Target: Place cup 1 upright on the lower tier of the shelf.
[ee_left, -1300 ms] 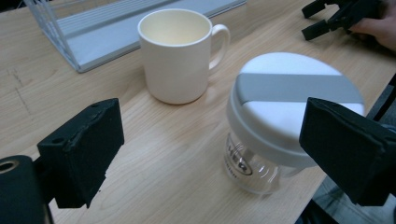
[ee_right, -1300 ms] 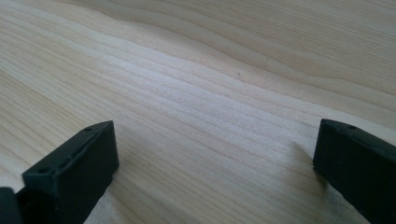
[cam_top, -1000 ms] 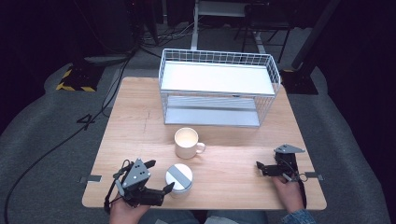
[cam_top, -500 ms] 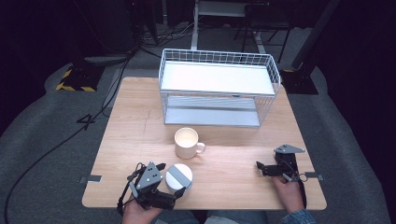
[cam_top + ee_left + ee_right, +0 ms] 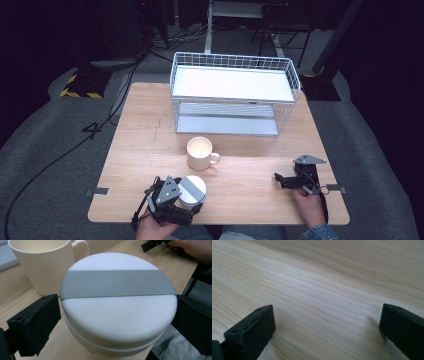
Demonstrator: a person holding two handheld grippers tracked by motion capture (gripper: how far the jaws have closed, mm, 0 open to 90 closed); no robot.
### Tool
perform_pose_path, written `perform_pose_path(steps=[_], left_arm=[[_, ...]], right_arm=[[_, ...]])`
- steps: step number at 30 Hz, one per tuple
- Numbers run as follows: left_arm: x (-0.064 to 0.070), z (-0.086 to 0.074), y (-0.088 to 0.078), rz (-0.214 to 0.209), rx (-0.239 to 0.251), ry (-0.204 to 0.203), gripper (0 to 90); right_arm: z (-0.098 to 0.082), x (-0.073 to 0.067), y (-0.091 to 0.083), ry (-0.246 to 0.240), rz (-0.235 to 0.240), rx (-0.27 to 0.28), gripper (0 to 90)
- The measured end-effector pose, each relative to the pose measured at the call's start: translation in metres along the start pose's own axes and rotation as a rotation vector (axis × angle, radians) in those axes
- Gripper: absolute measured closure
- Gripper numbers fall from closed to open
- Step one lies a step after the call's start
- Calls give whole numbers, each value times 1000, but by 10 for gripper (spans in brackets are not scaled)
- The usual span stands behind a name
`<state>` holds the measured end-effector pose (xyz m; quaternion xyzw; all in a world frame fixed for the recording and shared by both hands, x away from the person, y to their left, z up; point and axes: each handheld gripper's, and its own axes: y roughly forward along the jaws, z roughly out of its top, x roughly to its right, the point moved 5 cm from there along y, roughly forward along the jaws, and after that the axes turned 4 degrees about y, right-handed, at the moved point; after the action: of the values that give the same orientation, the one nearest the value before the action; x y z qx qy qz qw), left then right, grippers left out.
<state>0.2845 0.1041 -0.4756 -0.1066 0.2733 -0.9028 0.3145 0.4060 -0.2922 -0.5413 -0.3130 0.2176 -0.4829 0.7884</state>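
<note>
A round white container [image 5: 193,188] with a grey band across its lid [image 5: 117,285] stands near the table's front edge. My left gripper [image 5: 194,201] is open, with one black jaw on each side of the container [image 5: 117,315], close against its wall. Just behind it is a cream mug [image 5: 200,152], handle to the right, which reaches the top left of the left gripper view [image 5: 42,262]. My right gripper [image 5: 278,179] rests low over bare wood at the front right, open, with nothing between its jaws [image 5: 327,332].
A white wire rack [image 5: 232,95] with two shelves stands at the back of the wooden table [image 5: 250,175]. The container is close to the front edge, with the person's lap just past it. Cables and stand legs lie on the floor behind.
My left gripper has slid to the right along the front edge and its jaws now straddle the white container. The right gripper, mug and rack have stayed still.
</note>
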Motion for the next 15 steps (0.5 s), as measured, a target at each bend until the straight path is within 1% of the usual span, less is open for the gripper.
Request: perform_pose_path(steps=[3,6,11,15], left_arm=[[1,-1,1,-7,-3,-5,3],[2,-1,2,-15,-9,12,4],[3,-2,4,-10,-16,22,9],[1,-4,5,-7,-18,22,42]], right_arm=[[0,0,0,0,0,0,5],[0,0,0,-3,1,1,5],[0,0,0,-2,1,1,5],[0,0,0,0,0,0,5]])
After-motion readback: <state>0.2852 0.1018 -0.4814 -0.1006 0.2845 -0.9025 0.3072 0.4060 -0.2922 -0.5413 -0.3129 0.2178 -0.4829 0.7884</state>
